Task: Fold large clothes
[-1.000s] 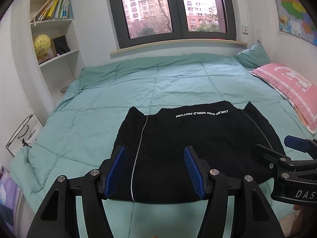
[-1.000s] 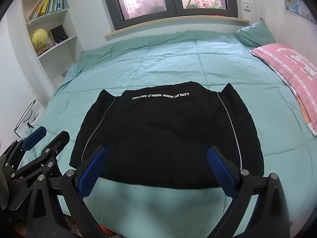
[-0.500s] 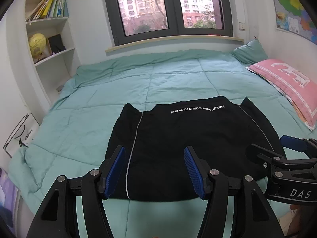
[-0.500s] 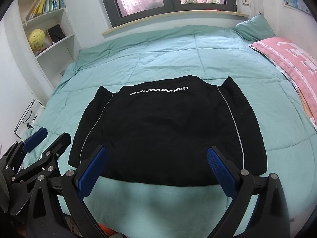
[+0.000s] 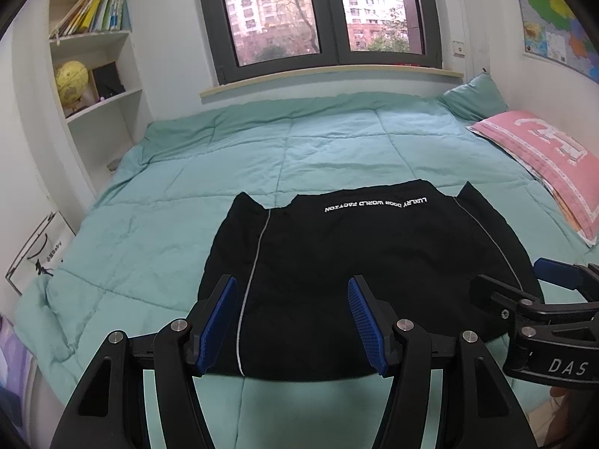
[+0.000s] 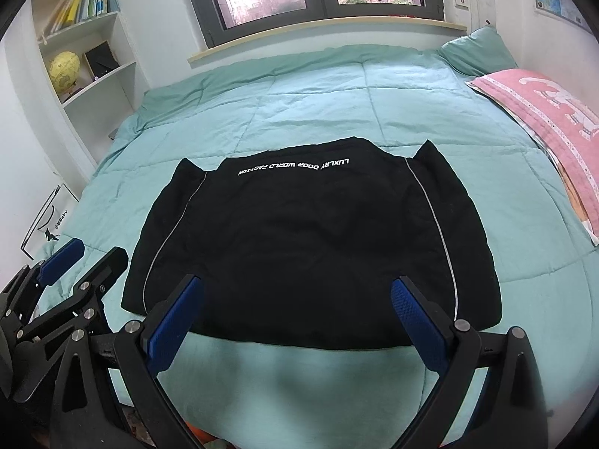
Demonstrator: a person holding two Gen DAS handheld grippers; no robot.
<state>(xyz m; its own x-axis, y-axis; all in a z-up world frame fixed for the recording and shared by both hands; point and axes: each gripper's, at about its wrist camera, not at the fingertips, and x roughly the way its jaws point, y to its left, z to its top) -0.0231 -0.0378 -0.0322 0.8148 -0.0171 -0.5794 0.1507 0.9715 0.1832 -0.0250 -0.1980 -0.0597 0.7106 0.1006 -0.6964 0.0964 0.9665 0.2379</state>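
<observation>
The black, white-piped fabric garment point(image 6: 299, 247) lies flat on the teal quilt point(image 6: 318, 93) just ahead of both spread, empty grippers, left gripper point(image 5: 292, 321) and right gripper point(image 6: 299, 321), its long axis seemingly crosswise to the fingers.

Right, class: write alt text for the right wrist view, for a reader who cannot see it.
A black garment with white lettering lies flat on a teal quilt, framed by the open right gripper above its near hem. The left gripper shows at lower left; a pink pillow lies at right.

Daylit window point(image 5: 322, 15) behind teal bed point(image 5: 337, 142), white bookshelf point(image 5: 101, 86).
</observation>
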